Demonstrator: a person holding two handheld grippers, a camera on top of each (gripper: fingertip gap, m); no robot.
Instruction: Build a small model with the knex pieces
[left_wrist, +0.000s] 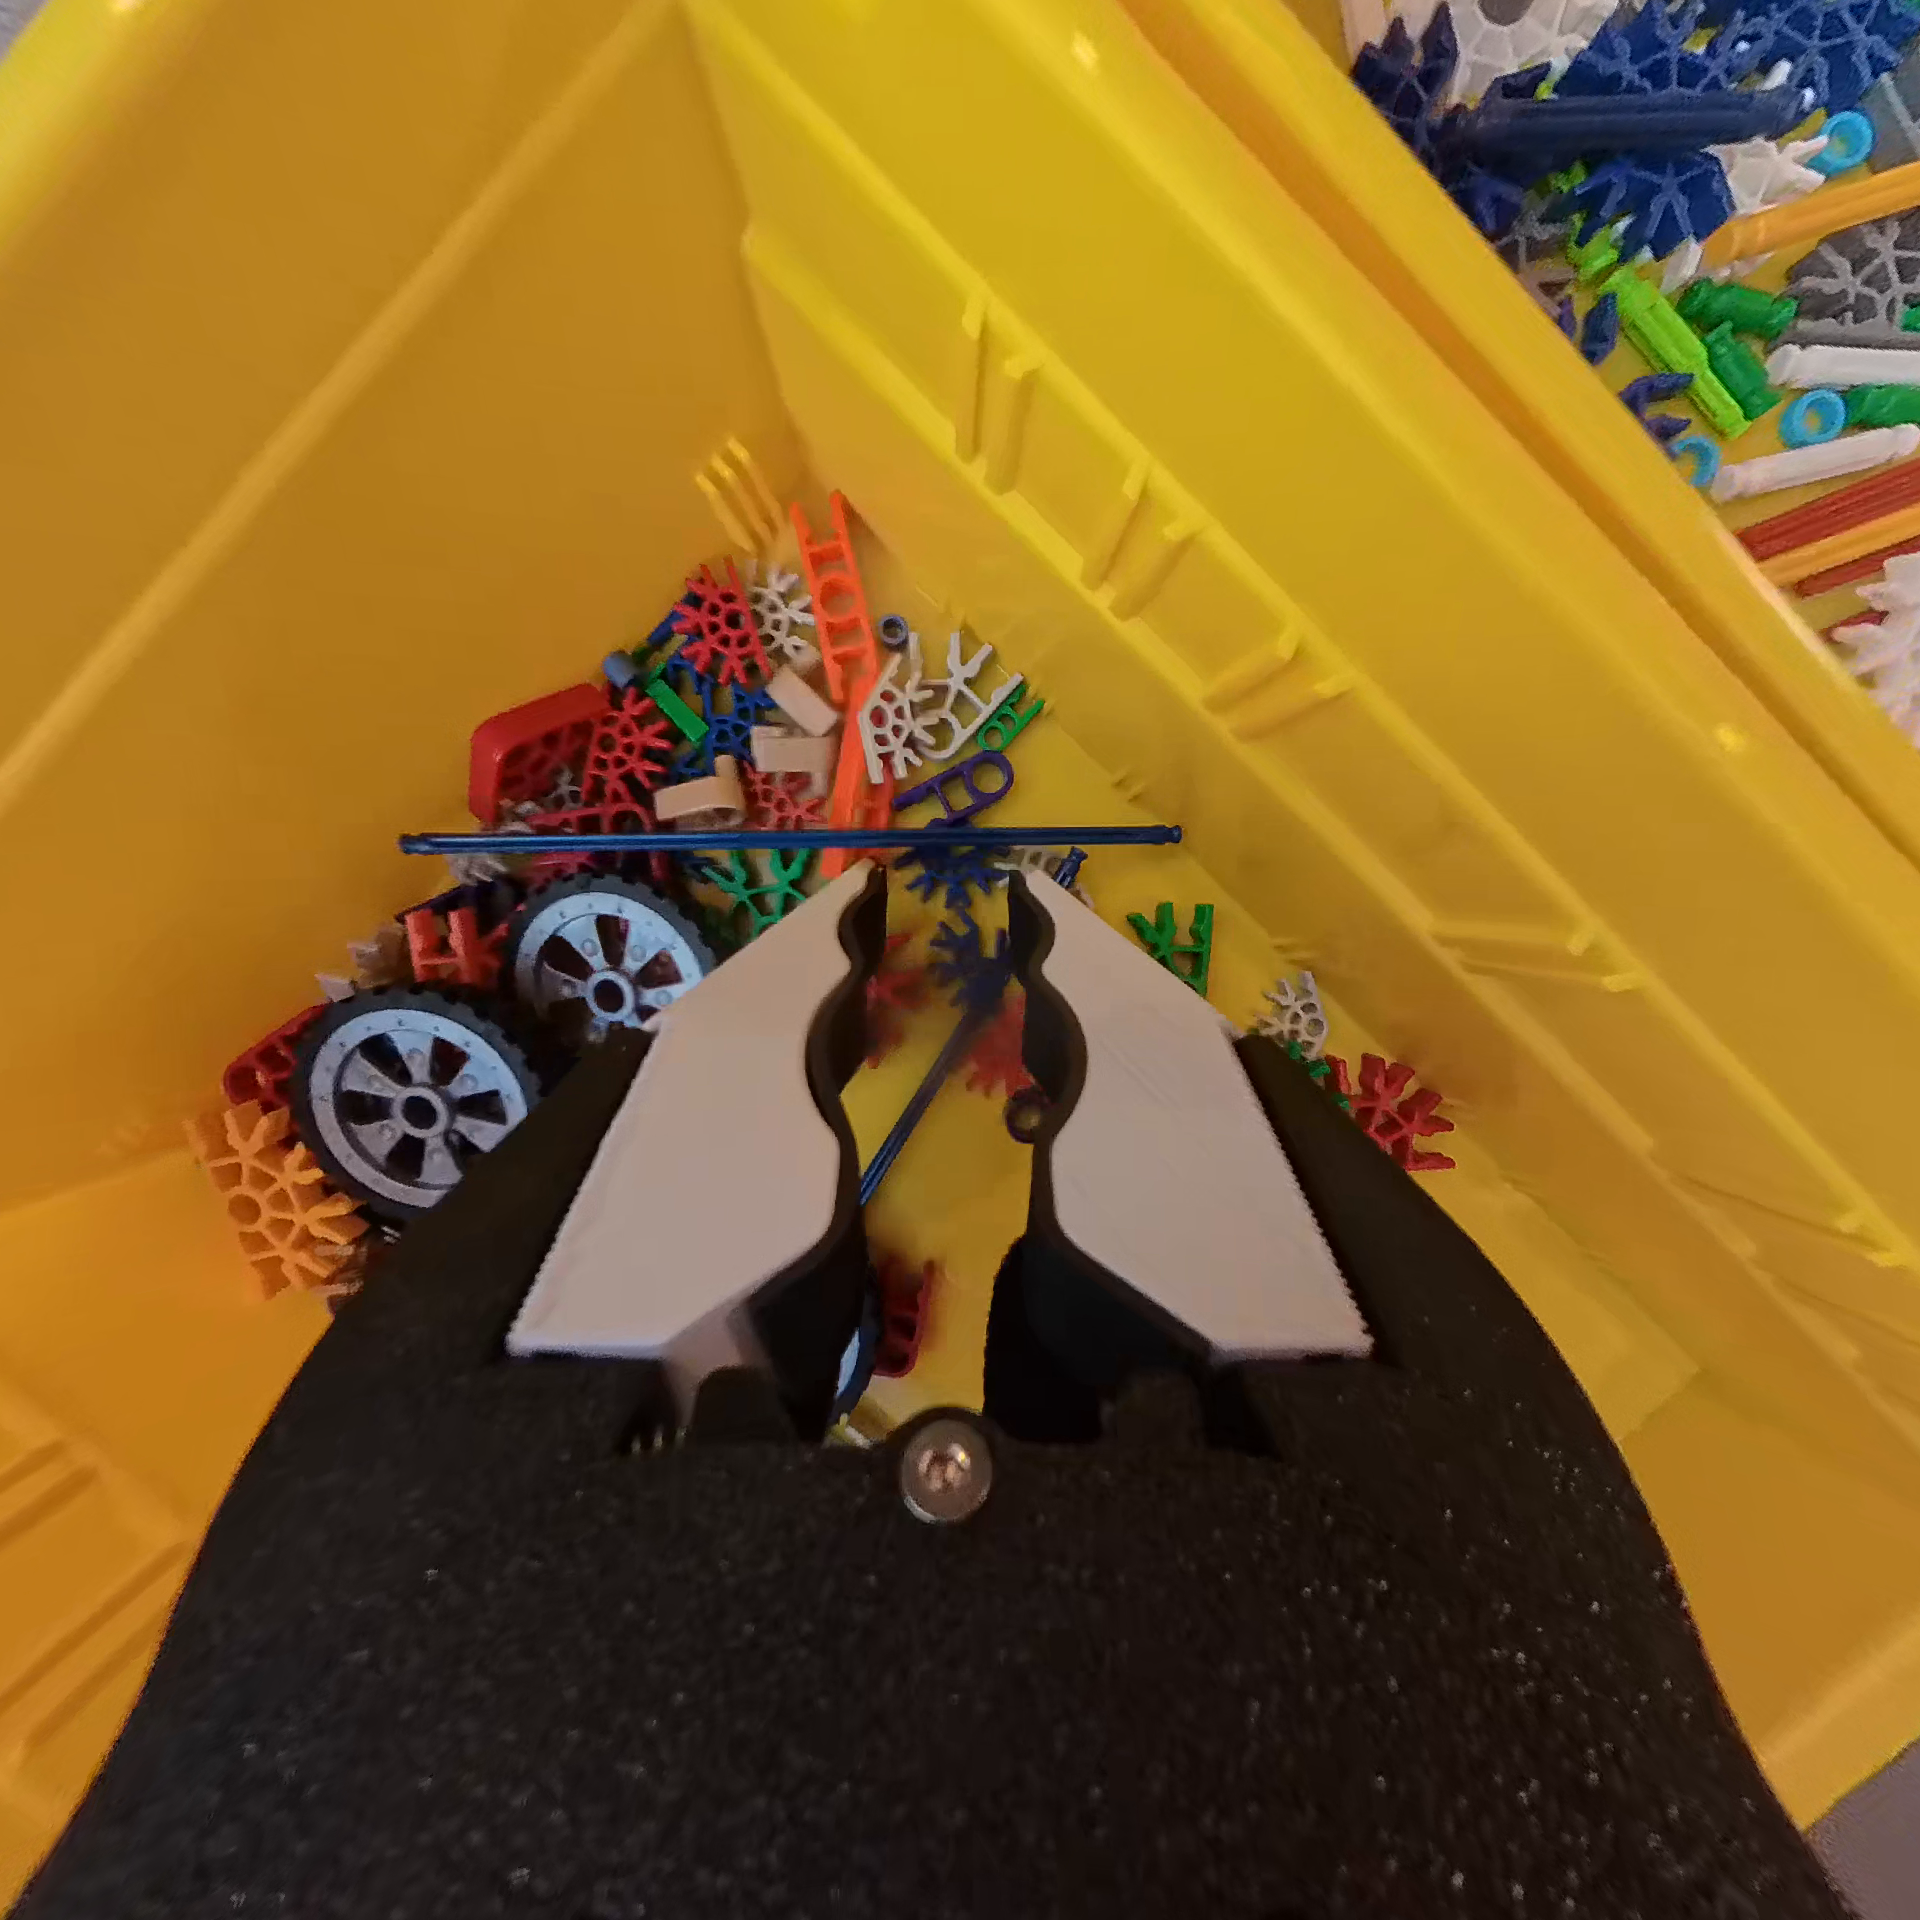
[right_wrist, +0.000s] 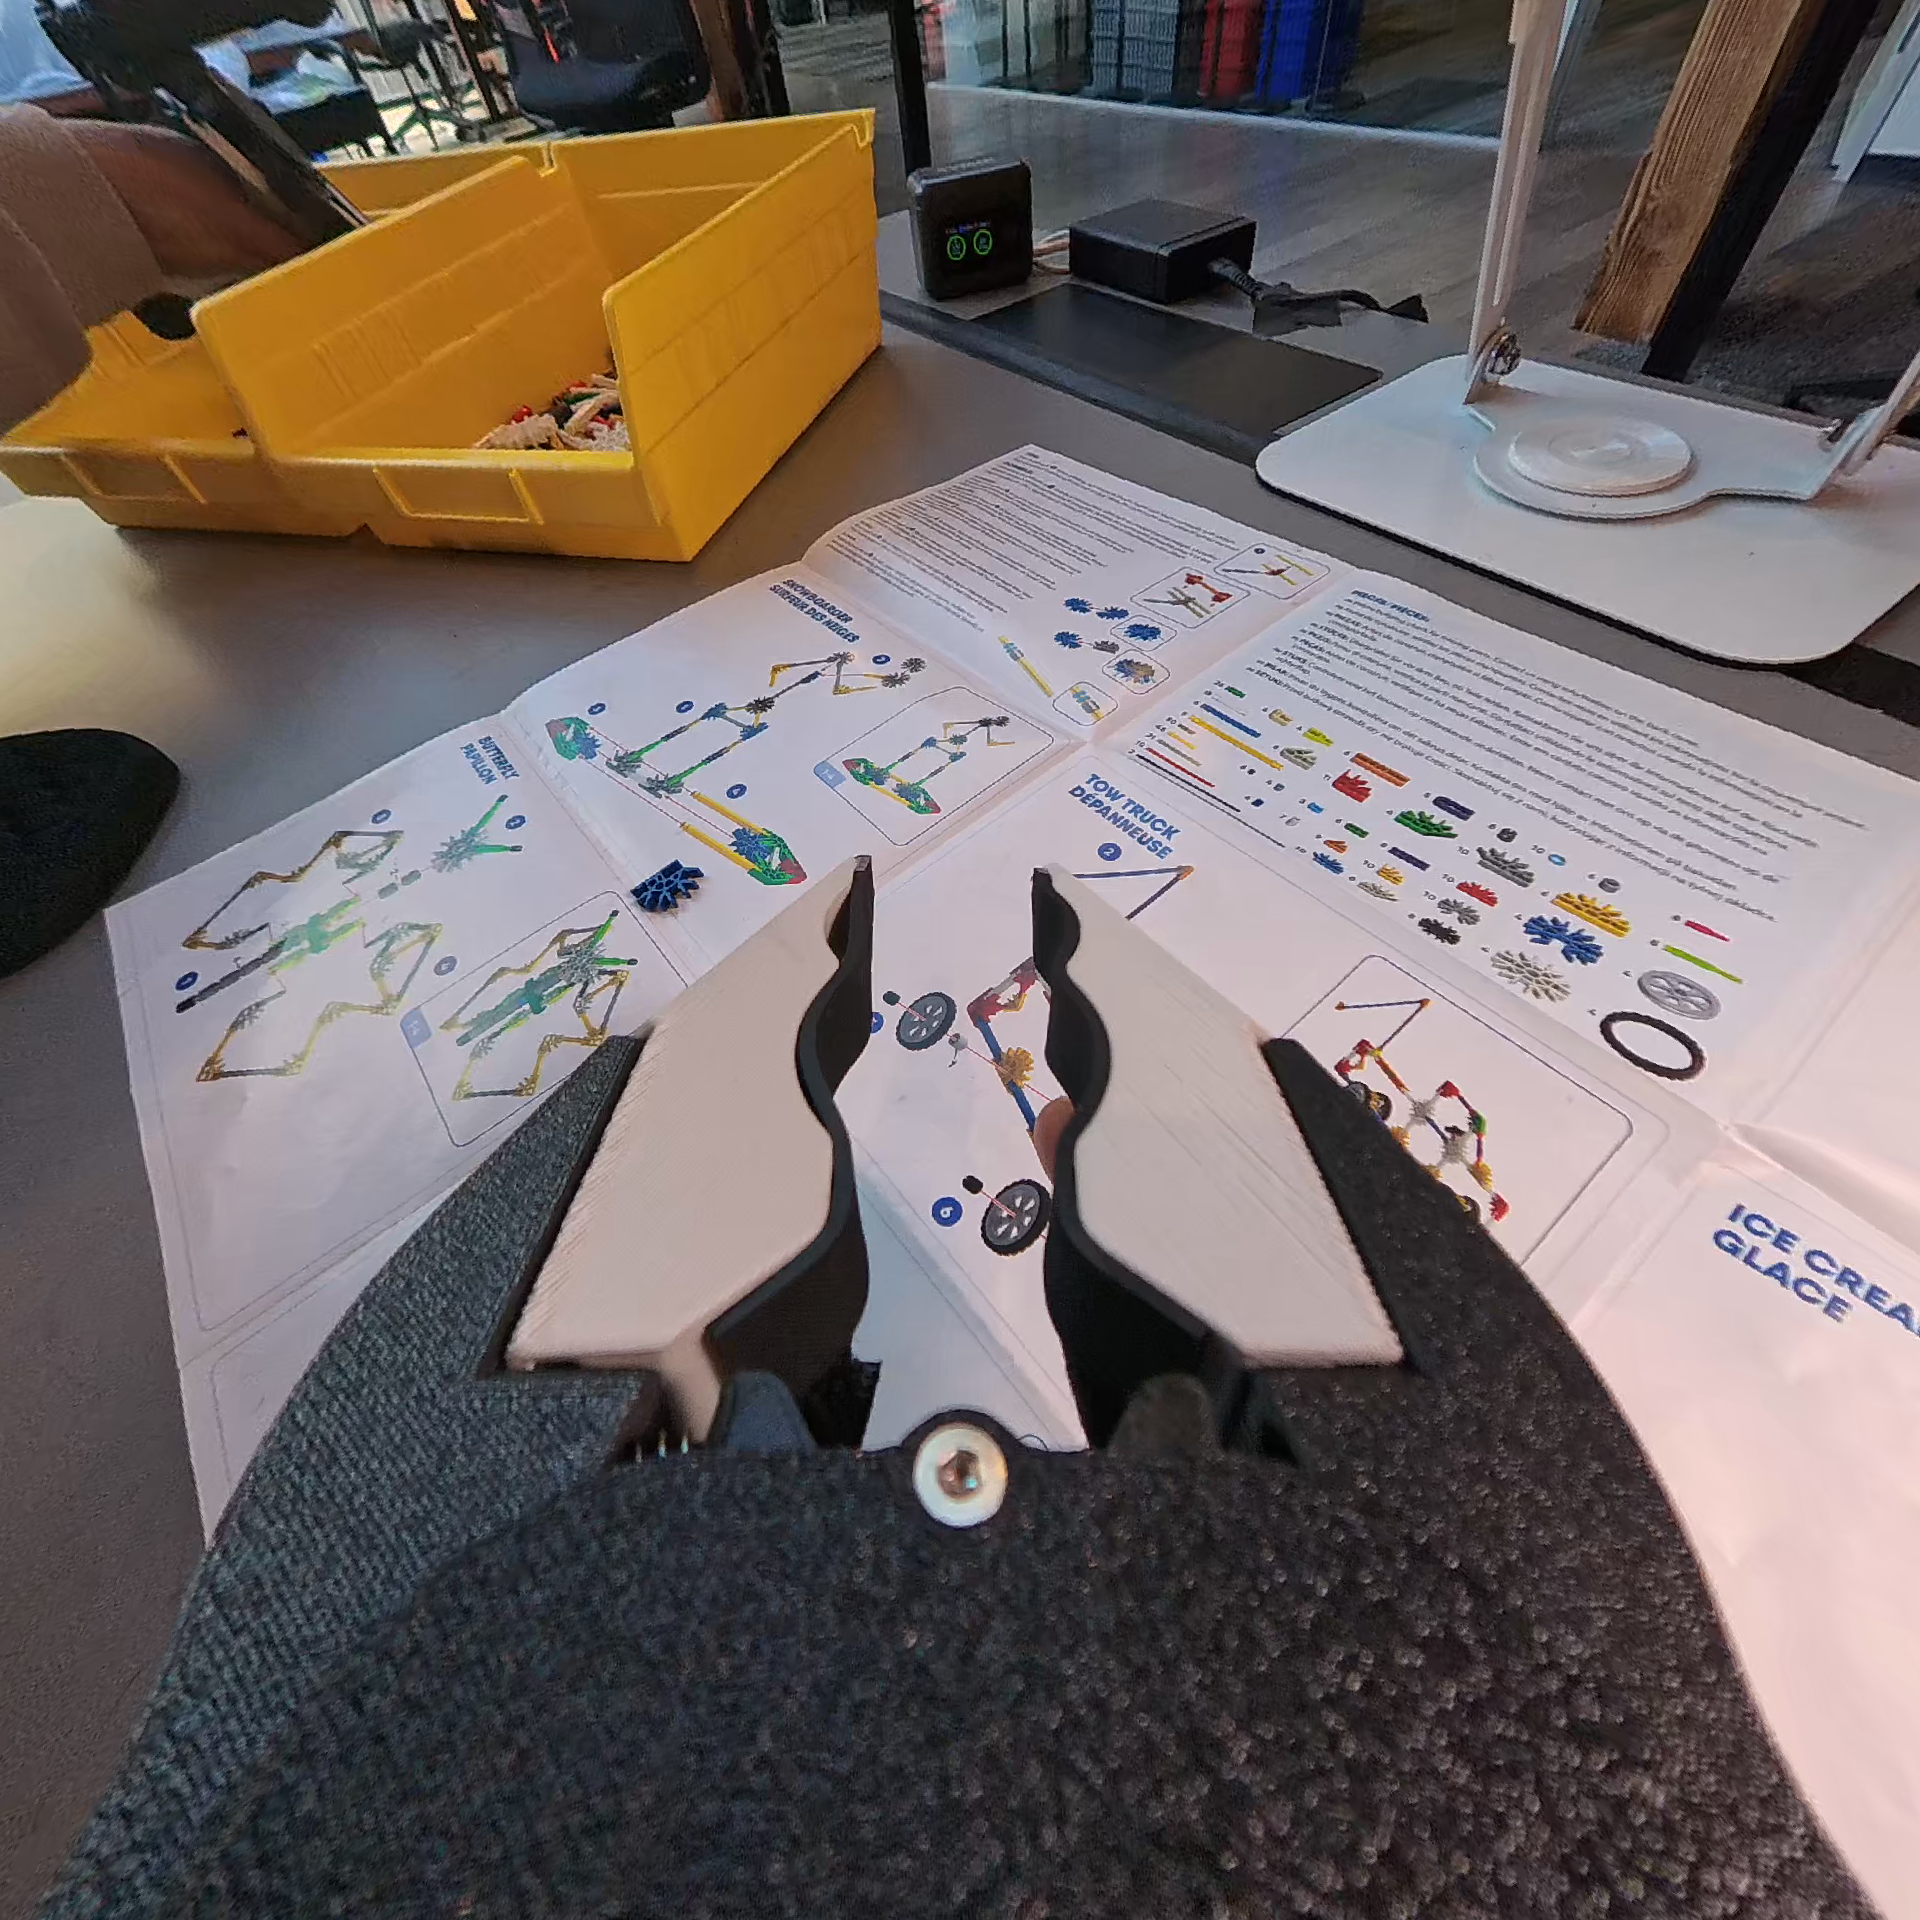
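My left gripper hangs inside a yellow bin, jaws apart and empty, just above a heap of small plastic building pieces. A thin blue rod lies crosswise at the jaw tips; two grey-hubbed wheels sit to the left. My right gripper, jaws apart and empty, hovers over a printed instruction sheet on the tabletop.

We see the left gripper, fingers parted, hanging inside a yellow bin above jumbled construction pieces: two grey-hubbed wheels, a thin blue rod just beyond the fingertips, red connectors.
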